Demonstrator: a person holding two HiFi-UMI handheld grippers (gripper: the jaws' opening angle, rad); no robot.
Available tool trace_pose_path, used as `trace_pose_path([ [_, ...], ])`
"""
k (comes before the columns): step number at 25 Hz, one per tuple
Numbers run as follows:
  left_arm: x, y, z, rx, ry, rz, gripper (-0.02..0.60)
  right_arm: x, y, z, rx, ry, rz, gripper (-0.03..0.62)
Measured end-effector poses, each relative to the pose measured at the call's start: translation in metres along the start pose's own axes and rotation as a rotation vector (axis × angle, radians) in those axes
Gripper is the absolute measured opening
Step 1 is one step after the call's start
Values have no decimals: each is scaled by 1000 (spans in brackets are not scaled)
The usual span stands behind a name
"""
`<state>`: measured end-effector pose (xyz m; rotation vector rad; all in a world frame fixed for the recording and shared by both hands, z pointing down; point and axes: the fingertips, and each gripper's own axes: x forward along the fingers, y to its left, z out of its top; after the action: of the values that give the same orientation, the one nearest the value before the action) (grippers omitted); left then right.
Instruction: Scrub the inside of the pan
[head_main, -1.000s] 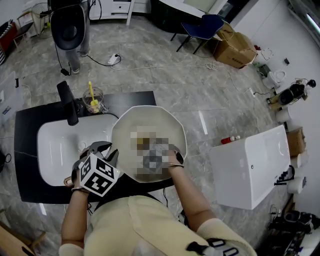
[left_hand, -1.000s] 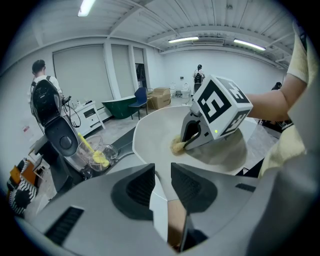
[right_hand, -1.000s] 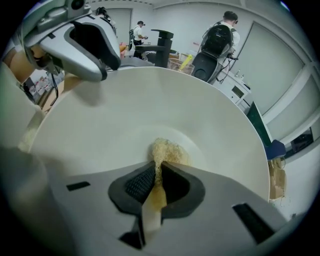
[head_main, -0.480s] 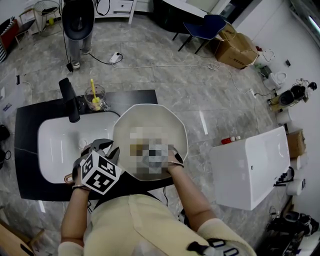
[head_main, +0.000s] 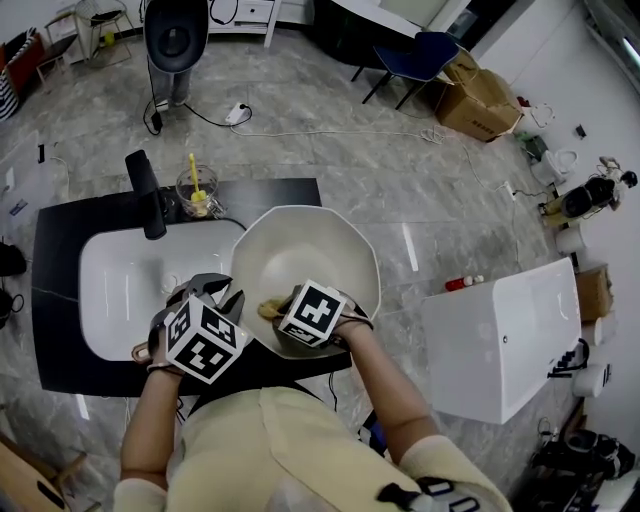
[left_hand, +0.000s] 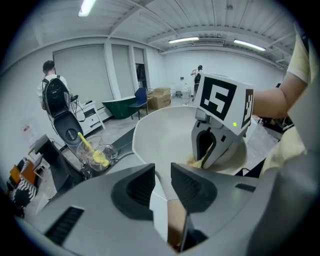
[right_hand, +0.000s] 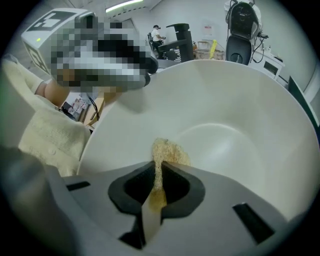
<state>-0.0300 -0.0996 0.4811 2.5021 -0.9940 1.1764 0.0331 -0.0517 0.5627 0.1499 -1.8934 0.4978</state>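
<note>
Pinching sponge (right_hand: 167, 152) inside pan (head_main: 310, 240), R gripper (right_hand: 159, 175); L gripper (left_hand: 162, 170) clamps pan rim.

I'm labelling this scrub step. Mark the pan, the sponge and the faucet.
pan (head_main: 310, 245), head view, bare inner wall.
sponge (right_hand: 170, 150), right gripper view, its exposed front end.
faucet (head_main: 148, 195), head view, middle of its black body.

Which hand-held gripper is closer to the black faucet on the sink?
Left. The left hand-held gripper clamps the rim of the white octagonal pan on the side toward the black faucet; the right hand-held gripper is inside the pan, farther away, holding a tan scrub pad.
</note>
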Motion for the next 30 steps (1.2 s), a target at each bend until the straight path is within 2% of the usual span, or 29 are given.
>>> trace_pose_path([
  [8, -1, 0, 1, 3, 0, -3, 104, -2, 15, -2, -6, 8, 104, 44],
  [20, -2, 0, 0, -4, -2, -11, 104, -23, 45, -4, -18, -57, 342, 44],
  [24, -2, 1, -1, -13, -5, -15, 104, -34, 56, 4, -25, -131, 418, 44],
  [30, -4, 1, 0, -11, -10, -11, 104, -61, 62, 19, 10, -320, 517, 44],
])
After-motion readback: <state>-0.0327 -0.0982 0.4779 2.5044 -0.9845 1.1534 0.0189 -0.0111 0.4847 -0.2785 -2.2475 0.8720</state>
